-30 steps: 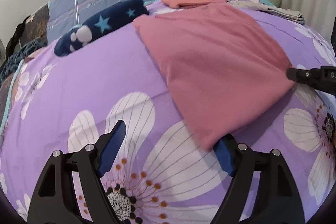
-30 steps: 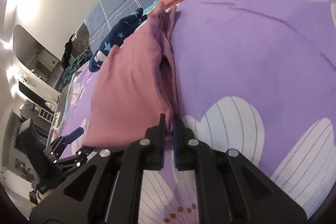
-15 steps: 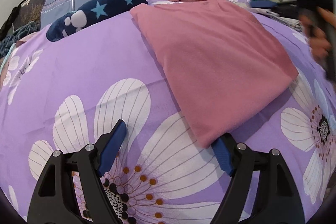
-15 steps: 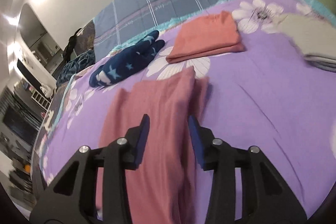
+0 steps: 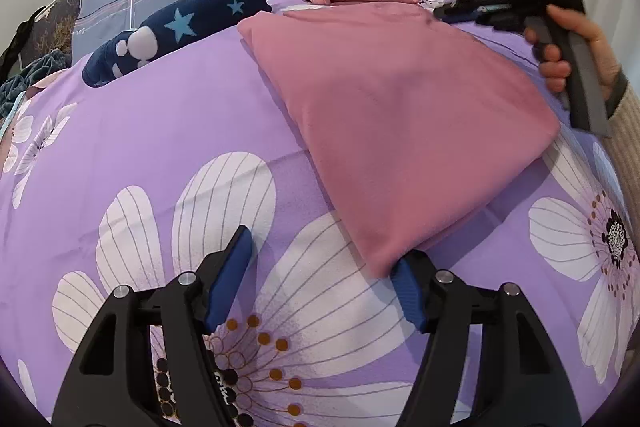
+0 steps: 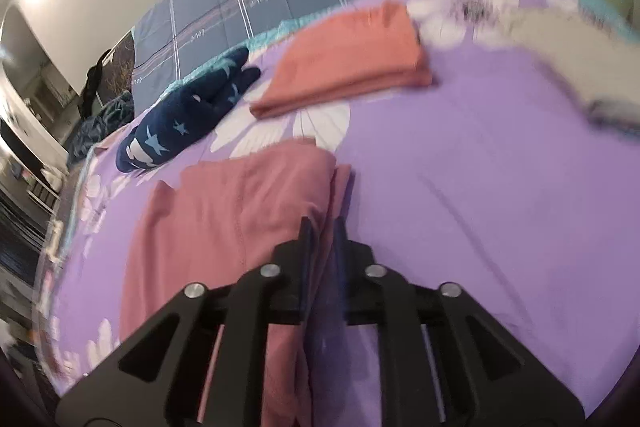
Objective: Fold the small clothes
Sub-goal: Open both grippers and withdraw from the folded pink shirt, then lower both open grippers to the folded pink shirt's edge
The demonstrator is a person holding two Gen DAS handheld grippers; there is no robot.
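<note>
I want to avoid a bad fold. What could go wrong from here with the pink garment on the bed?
1. The right gripper is nearly closed on the far edge of the pink garment; it may catch only some of the stacked layers, and the fold could come apart.
2. The left gripper is open at the near corner and holds nothing, so that end could drag or bunch up.
3. The right wrist view is blurred, so the grip cannot be confirmed.

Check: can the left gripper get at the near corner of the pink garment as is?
Probably yes. The left gripper is open, and the pink garment has its near corner right by the right-hand fingertip, with only bare bedsheet between.
</note>
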